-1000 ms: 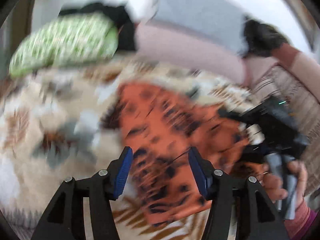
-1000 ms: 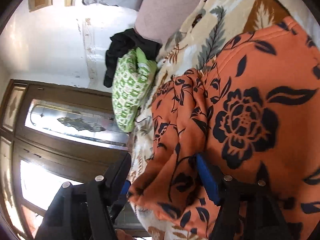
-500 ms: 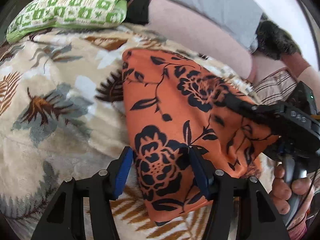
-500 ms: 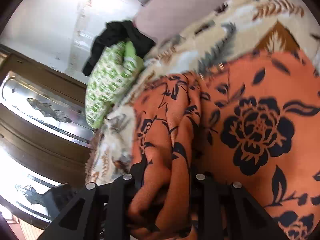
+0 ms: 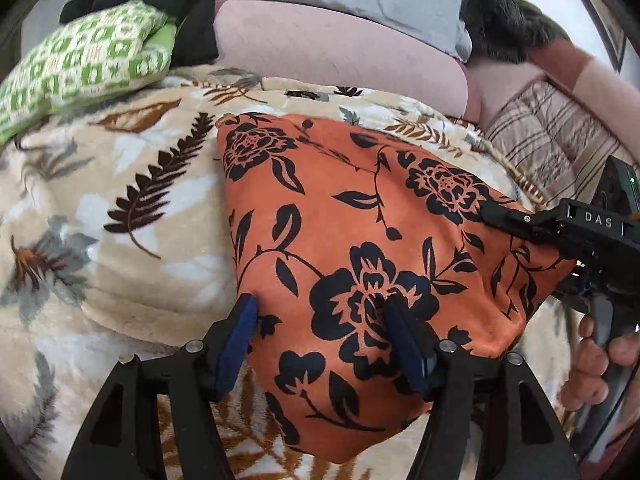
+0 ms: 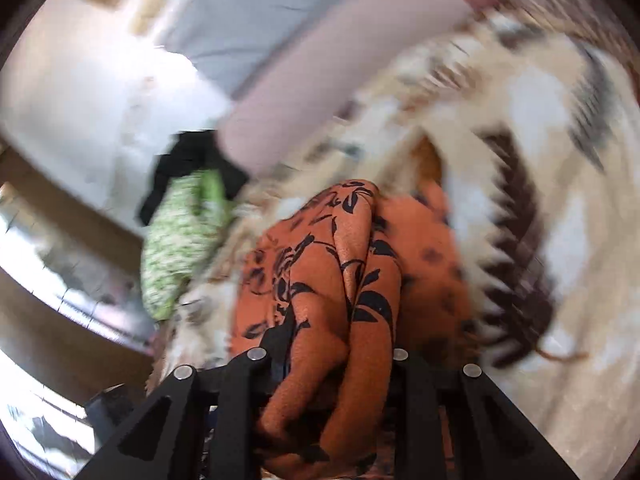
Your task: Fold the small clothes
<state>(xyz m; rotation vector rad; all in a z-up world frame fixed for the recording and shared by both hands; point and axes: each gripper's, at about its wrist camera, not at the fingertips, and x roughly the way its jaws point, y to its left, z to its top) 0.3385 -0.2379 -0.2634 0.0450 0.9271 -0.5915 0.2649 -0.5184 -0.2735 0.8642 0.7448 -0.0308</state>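
You have one orange floral garment on the leaf-print blanket — your right gripper pinches its bunched edge; your left gripper, just widening, straddles it, pads apart.

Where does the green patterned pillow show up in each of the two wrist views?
Left wrist view: green patterned pillow at upper left, on the leaf-print blanket.
Right wrist view: blurred, left of centre.
Shared landmark: black cloth beside the pillow.
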